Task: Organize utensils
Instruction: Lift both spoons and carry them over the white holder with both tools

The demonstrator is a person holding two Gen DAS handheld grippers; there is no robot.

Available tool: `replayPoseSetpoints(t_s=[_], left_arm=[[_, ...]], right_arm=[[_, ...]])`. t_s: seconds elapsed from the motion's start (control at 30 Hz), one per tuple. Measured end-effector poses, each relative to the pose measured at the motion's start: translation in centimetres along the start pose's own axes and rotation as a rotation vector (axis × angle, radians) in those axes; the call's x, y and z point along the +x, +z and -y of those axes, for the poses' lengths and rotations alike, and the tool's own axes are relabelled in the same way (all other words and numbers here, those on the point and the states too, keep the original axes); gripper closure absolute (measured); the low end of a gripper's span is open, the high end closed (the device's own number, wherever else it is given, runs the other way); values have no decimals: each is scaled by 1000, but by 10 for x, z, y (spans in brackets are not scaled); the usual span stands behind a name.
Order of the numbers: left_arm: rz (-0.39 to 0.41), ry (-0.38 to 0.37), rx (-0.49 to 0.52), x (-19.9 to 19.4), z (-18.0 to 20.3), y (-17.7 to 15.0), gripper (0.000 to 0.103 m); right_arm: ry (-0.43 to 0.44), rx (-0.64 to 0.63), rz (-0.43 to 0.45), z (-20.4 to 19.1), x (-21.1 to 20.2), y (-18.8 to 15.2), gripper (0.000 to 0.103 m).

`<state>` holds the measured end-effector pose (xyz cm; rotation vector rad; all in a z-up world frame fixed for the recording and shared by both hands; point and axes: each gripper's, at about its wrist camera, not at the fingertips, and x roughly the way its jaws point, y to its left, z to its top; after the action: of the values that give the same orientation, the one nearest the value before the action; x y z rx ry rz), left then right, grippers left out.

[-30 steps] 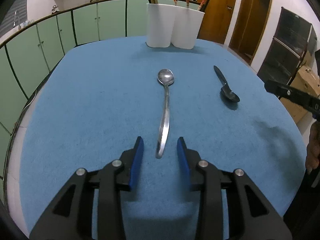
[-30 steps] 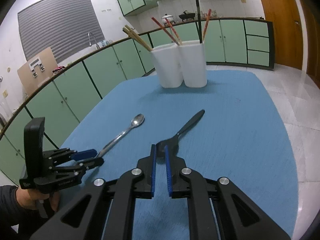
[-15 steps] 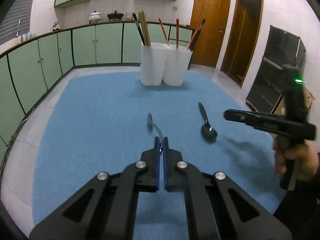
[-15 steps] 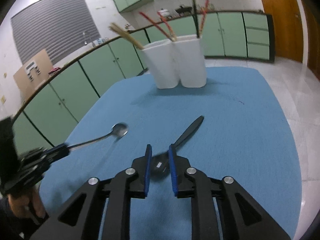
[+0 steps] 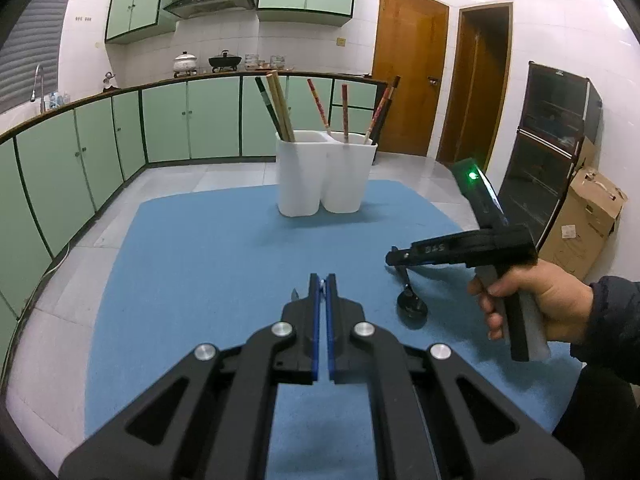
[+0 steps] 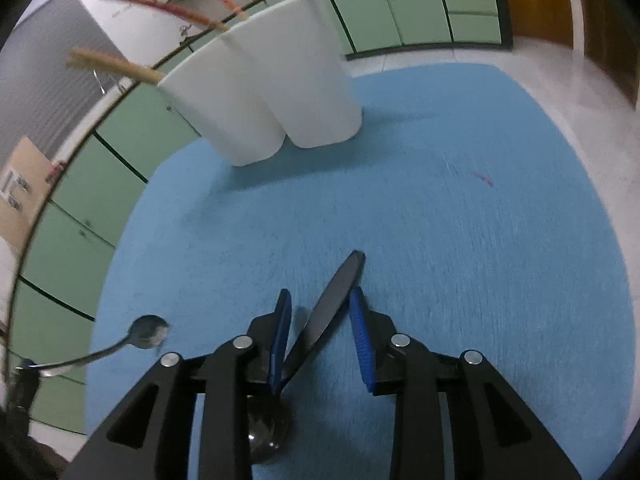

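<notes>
My left gripper (image 5: 322,280) is shut on the silver spoon, lifted off the blue mat; only a sliver of it shows in its own view. In the right wrist view the silver spoon (image 6: 146,332) hangs in the air at the left, bowl forward. My right gripper (image 6: 320,300) is open, low over the black spoon (image 6: 332,300), whose handle lies between the fingers on the mat; its bowl sits under the gripper body. In the left wrist view the right gripper (image 5: 394,258) hovers over the black spoon (image 5: 412,306). The white two-part utensil holder (image 5: 326,172) stands at the mat's far side.
The holder (image 6: 260,88) holds several chopsticks. The blue mat (image 5: 200,260) covers a round table with white margins. Green cabinets run along the left and back. A cardboard box (image 5: 588,216) and a dark cabinet stand at the right.
My left gripper shut on the silver spoon and lifted it off the mat. My right gripper opened and moved forward and down over the black spoon's handle.
</notes>
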<state>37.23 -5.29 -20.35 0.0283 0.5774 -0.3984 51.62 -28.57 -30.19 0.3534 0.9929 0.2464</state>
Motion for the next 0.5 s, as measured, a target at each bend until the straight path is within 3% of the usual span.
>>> replayPoseSetpoints(t_s=[0.07, 0.2, 0.5], left_arm=[[0, -1, -8, 0, -3, 0, 101], [-2, -2, -15, 0, -6, 0, 101], [-9, -1, -12, -3, -8, 1, 101]], right_arm=[[-23, -43, -1, -6, 1, -1, 74], [-7, -72, 7, -4, -2, -5, 92], [16, -124, 71, -11, -21, -18, 92]])
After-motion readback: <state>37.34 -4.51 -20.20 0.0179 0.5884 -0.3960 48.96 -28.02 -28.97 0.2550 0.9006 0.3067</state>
